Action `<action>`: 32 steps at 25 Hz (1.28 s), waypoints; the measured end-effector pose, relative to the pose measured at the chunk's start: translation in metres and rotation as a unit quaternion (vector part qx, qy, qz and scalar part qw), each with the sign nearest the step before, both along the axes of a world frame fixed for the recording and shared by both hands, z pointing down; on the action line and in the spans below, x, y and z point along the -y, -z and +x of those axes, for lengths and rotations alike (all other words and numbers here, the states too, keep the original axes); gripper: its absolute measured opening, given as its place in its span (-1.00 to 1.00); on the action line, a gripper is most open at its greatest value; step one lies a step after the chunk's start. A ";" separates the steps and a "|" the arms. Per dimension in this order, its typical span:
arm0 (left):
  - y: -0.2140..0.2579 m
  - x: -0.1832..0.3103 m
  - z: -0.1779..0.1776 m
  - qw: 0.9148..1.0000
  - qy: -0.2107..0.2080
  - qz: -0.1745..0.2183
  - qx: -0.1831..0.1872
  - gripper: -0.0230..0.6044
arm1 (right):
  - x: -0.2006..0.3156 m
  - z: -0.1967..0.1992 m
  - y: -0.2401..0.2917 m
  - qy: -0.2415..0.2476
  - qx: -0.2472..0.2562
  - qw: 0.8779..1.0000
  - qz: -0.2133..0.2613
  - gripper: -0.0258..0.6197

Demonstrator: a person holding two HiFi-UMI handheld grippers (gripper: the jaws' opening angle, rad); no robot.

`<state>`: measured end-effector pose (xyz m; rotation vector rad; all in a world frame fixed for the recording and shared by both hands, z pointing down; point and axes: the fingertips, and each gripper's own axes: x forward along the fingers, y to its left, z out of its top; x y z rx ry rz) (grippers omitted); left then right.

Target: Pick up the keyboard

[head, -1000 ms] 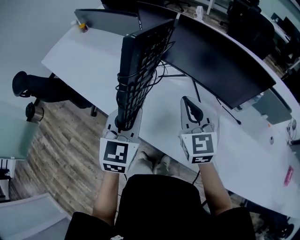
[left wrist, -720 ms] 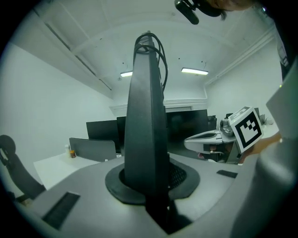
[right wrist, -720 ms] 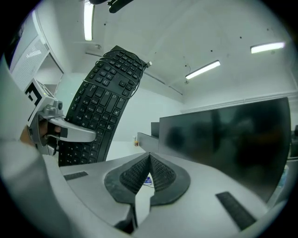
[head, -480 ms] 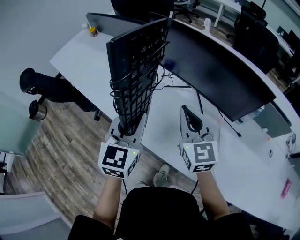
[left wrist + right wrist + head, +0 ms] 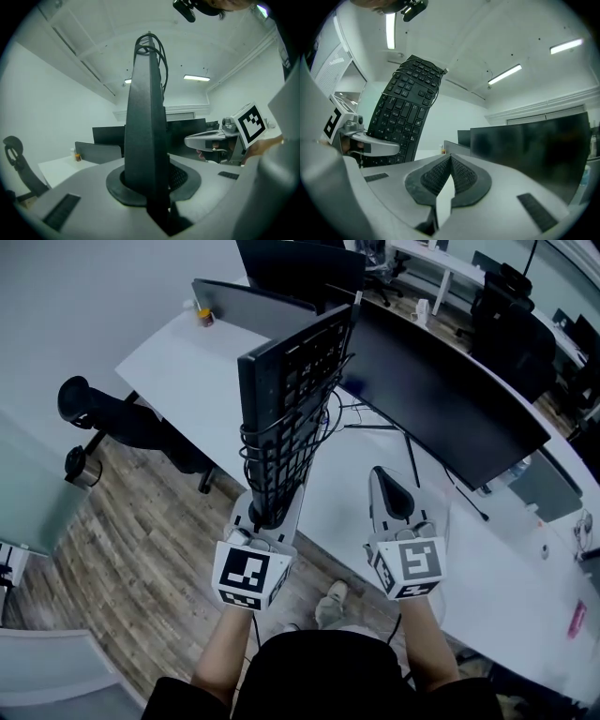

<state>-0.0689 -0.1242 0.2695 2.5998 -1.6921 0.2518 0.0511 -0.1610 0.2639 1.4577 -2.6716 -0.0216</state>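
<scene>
Clamped in left gripper [image 5: 267, 510] by its lower end: keyboard [image 5: 291, 395], upright, clear above desk's [image 5: 187, 371] near edge, cable [image 5: 281, 442] wound round. Alongside, right gripper [image 5: 389, 491] pinched closed, empty. Lift apparently done; next, steady hold against tipping.

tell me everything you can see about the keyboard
The keyboard is a black, full-size board that looks like plastic, with dark keys bearing pale legends. Its thin black cable is looped several times around the body. It is held on end, roughly upright and leaning a little, off the white desk. Only the left gripper touches it, jaws clamped on its lower short end.
</scene>
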 end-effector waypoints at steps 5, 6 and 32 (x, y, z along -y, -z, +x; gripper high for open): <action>0.007 -0.032 -0.021 1.000 -0.002 0.005 -0.005 -0.68 | -0.034 -0.020 0.009 -0.002 0.001 1.000 0.009 -0.91; 0.009 -0.039 -0.025 1.000 -0.002 0.007 -0.005 -0.68 | -0.042 -0.023 0.011 -0.005 0.000 1.000 0.013 -0.91; 0.028 -0.210 -0.079 0.999 -0.021 0.038 -0.011 -0.68 | -0.222 -0.068 0.027 -0.034 -0.013 0.999 0.033 -0.91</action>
